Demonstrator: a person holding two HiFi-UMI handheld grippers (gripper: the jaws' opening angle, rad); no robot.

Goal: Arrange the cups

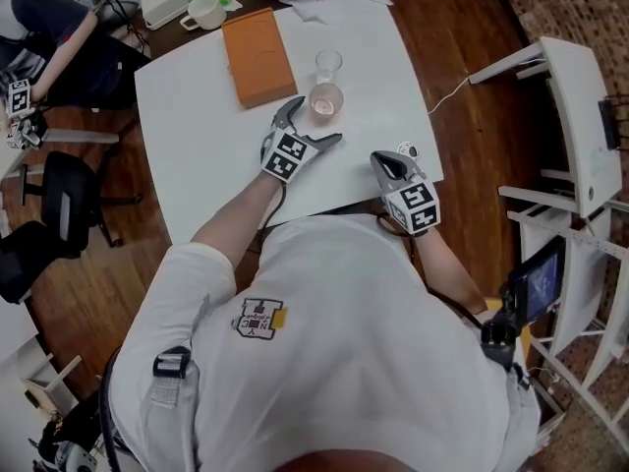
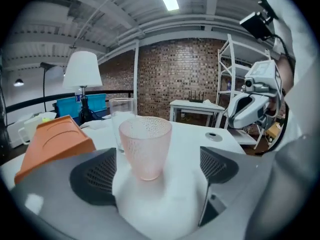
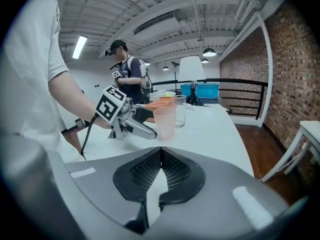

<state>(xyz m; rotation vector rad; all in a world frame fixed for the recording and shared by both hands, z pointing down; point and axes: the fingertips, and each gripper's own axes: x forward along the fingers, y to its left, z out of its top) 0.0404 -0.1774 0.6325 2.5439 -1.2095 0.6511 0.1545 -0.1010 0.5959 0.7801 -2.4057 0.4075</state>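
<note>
A pink textured cup (image 1: 326,99) stands upright on the white table (image 1: 197,116), with a clear glass (image 1: 328,65) just behind it. My left gripper (image 1: 313,124) is open at the pink cup's near side. In the left gripper view the pink cup (image 2: 145,146) stands in the gap just ahead of the two pads, touching neither, and the clear glass (image 2: 122,116) shows behind it. My right gripper (image 1: 381,159) rests shut and empty near the table's front right. From the right gripper (image 3: 161,166) view I see the pink cup (image 3: 165,122), the glass (image 3: 180,110) and the left gripper (image 3: 132,124).
An orange box (image 1: 257,55) lies left of the cups. A white mug (image 1: 203,11) and a white lamp (image 2: 82,71) stand at the table's far end. A small round disc (image 1: 407,150) lies beside the right gripper. White shelving (image 1: 580,116) stands to the right; another person (image 3: 125,71) stands beyond the table.
</note>
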